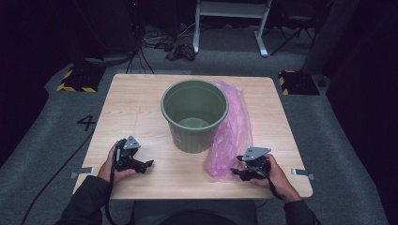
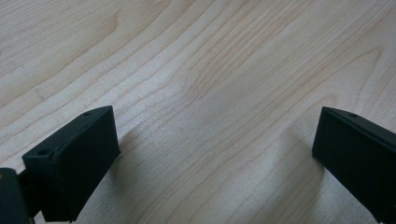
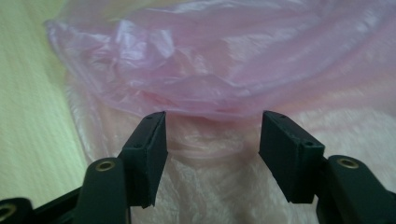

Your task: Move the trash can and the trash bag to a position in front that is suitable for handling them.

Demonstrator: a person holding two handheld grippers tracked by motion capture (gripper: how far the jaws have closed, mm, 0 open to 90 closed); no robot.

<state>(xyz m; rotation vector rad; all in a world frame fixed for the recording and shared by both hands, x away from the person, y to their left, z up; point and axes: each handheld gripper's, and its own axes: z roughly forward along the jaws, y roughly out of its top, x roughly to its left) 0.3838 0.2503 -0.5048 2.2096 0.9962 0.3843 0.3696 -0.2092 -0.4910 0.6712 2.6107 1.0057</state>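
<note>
A green plastic bucket stands upright in the middle of the wooden table, with nothing in it. A pink plastic bag lies crumpled against the bucket's right side and trails toward the front edge. My right gripper rests open at the bag's near end; in the right gripper view its jaws straddle a fold of the pink bag without closing on it. My left gripper lies open on bare wood at the front left, its jaws wide apart over the table.
The table's front edge runs just below both hands. Beyond the table, on the grey carpet, are a white desk frame, cables, and two black-and-yellow floor blocks.
</note>
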